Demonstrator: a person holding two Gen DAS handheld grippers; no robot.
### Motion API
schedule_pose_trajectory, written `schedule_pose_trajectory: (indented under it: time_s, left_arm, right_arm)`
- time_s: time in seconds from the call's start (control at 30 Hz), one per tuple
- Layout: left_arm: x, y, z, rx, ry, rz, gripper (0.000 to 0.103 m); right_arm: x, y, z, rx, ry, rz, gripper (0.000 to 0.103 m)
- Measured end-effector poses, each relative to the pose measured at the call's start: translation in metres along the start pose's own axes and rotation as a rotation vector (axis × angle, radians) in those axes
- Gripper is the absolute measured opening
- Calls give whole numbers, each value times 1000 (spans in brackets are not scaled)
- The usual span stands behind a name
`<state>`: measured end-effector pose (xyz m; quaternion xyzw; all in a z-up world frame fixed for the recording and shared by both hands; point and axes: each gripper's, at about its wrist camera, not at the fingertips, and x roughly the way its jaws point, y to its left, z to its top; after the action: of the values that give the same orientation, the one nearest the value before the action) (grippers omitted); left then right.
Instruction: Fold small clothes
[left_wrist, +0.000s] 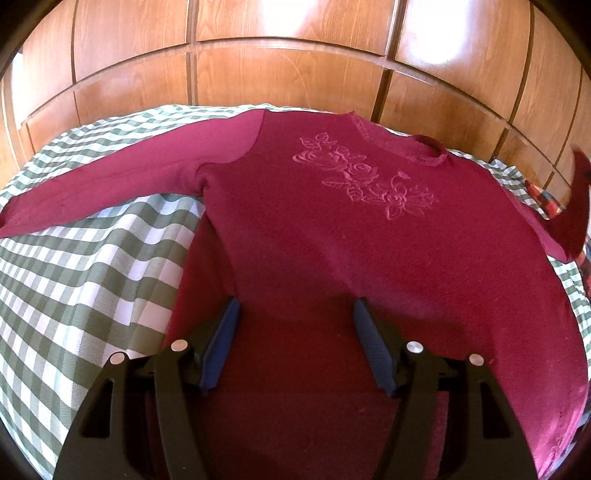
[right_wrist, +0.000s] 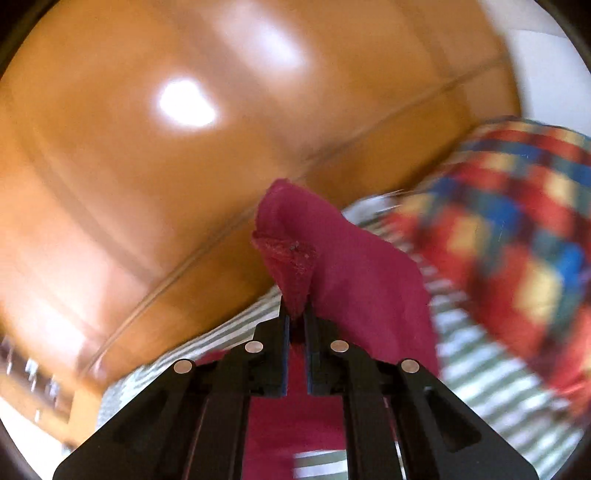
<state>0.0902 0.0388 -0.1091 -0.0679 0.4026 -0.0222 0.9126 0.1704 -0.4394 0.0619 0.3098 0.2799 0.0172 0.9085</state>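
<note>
1. A dark red sweater (left_wrist: 332, 229) with embroidered roses (left_wrist: 369, 177) lies front-up on the green checked cloth (left_wrist: 74, 273); one sleeve stretches toward its left edge.
2. The left gripper (left_wrist: 295, 332) hovers over the hem, jaws spread apart.
3. The right gripper (right_wrist: 295, 317) pinches the other sleeve (right_wrist: 332, 258), lifted; a plaid fabric (right_wrist: 517, 221) lies beside it.
</note>
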Motion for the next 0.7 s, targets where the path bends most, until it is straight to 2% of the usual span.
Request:
schedule_pose_trajectory:
  time_s: [0.1,0.23,0.33,0.47,0.5,0.53,0.57,0.63,0.7]
  left_arm:
    - [0,0,0,0,0,0,65]
    - [-1,0,0,-4,-2,-6,65]
    - [-1,5,0,-27,-7,-49,67]
    - [-1,5,-1,-30,-8,-66,70]
    - [-1,5,-1,-31,-8,-69,71]
    - [-1,5,-1,-32,-9,-71,71]
    - [-1,5,-1,-33,-9,-75,71]
    - [-1,6,-1,-38,-10,-86,72]
    - [-1,7,0,-40,-5,-96,73]
  right_arm:
    - [30,63,-27,-85,78,104,5]
    - [75,141,-85,-178,216,214,5]
    - [110,177,-117,-227,309,240,5]
    - [145,210,-164,-324,440,235,7]
    - [149,212,-171,-329,466,239,10]
    - [148,209,-173,-329,475,243,22]
    - [145,206,-175,-326,467,249,44]
    - [131,199,-171,-308,413,258,68]
    - [105,181,-167,-276,373,271,68]
